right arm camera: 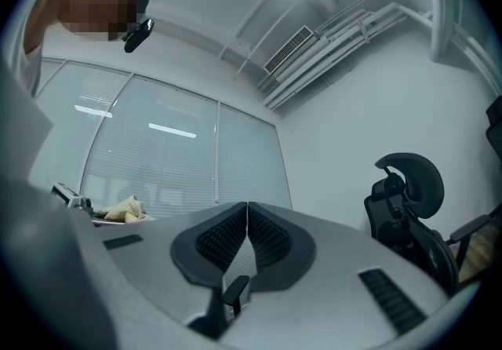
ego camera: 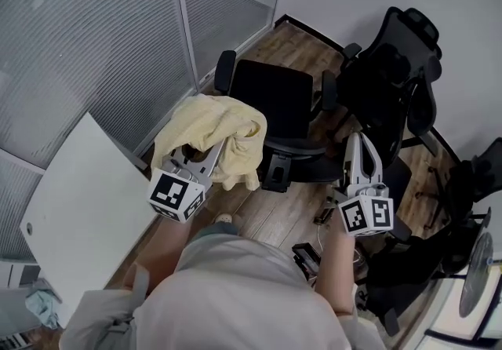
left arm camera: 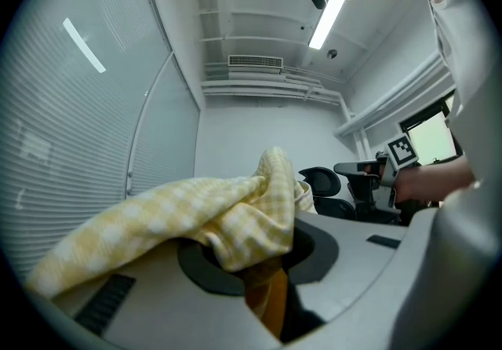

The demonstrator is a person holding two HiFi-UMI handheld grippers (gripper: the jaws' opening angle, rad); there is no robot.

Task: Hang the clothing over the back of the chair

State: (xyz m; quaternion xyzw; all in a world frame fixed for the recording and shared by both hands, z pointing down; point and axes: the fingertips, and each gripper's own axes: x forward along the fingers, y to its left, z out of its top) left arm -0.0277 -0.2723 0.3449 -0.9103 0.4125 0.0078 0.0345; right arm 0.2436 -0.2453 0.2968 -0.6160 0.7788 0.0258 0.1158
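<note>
The pale yellow checked clothing (ego camera: 216,136) hangs crumpled just beside the black chair (ego camera: 274,97). One of its folds is clamped in the left hand-held gripper (left arm camera: 263,278). The right hand-held gripper (right arm camera: 247,235) is clenched and empty.

White table (ego camera: 70,207), perhaps a fan (ego camera: 475,276)

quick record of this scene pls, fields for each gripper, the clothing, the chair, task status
left gripper: shut on the yellow checked garment
right gripper: shut, nothing in it
garment: bunched, draped over the left gripper, in the air beside the chair
chair: black office chair ahead of the person, nothing hung on it
other: second black chair with headrest at right; white table at left
task status: garment not yet hung
</note>
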